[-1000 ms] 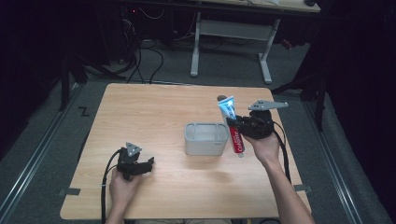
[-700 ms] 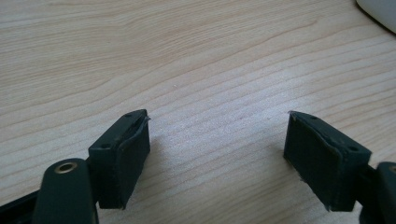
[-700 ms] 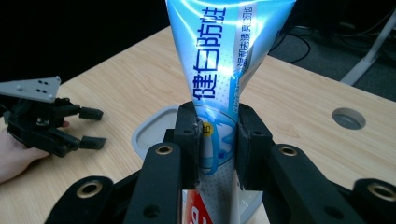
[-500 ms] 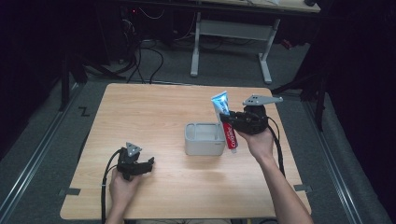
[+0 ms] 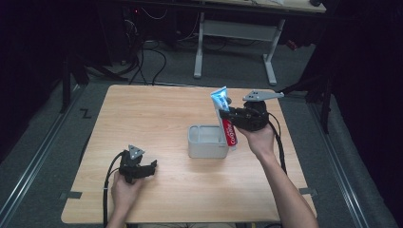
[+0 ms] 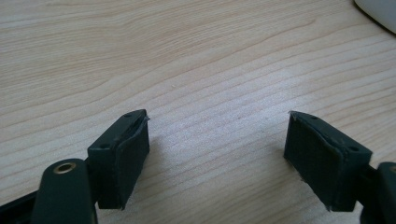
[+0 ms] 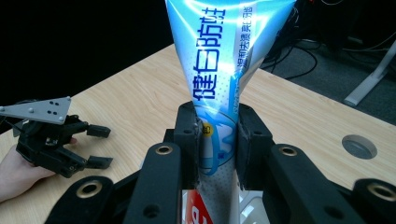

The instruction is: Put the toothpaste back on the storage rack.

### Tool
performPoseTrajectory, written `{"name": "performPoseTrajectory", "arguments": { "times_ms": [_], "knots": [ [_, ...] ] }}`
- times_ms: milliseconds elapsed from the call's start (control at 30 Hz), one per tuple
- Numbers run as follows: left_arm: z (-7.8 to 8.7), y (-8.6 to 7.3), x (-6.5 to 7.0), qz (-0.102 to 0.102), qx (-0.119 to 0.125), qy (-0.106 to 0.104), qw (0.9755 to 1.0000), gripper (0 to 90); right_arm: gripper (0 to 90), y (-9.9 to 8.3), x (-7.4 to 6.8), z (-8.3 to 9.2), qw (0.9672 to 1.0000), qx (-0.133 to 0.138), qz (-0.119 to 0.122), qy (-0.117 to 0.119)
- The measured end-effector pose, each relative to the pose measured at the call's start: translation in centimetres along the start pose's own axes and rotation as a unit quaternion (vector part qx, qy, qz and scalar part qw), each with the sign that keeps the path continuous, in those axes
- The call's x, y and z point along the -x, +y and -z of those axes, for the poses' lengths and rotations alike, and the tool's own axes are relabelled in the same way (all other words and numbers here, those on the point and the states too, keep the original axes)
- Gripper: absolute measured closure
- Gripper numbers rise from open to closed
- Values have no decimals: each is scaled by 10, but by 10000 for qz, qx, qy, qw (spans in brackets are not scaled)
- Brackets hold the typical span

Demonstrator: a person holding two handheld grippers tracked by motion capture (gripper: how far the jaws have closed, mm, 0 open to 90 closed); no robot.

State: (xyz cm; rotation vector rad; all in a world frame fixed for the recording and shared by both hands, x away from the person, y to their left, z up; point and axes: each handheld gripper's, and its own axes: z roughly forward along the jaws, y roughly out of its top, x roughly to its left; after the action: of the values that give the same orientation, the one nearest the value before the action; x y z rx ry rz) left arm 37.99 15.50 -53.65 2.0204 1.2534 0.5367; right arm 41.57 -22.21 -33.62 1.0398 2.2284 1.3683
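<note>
A toothpaste tube, blue at its flat end and red toward its lower end, hangs nearly upright with the flat end up. My right gripper is shut on its middle, and the pads squeeze the tube from both sides in the right gripper view. The tube's lower end is at the right rim of a small grey-white box in the middle of the table. Near the front left, my left gripper rests on the wood, jaws open with nothing between them.
The wooden table has a round cable hole near its far right side. The box's corner lies ahead of the left gripper. A desk frame and cables stand on the dark floor beyond.
My right gripper has carried the tube a little to the left and up, bringing its lower end over the box's right rim. The left gripper has stayed where it was.
</note>
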Motion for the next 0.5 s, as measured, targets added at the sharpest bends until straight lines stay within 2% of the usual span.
{"name": "performPoseTrajectory", "arguments": {
  "times_ms": [333, 500],
  "knots": [
    [0, 0, 0, -6, -1, -11, 10000, 225, 735, 15, -4, -10, 10000, 73, 66, 11],
    [0, 0, 0, -8, 0, -12, 10000, 225, 734, 18, -1, -19, 9999, 111, 48, -117]
  ]
}}
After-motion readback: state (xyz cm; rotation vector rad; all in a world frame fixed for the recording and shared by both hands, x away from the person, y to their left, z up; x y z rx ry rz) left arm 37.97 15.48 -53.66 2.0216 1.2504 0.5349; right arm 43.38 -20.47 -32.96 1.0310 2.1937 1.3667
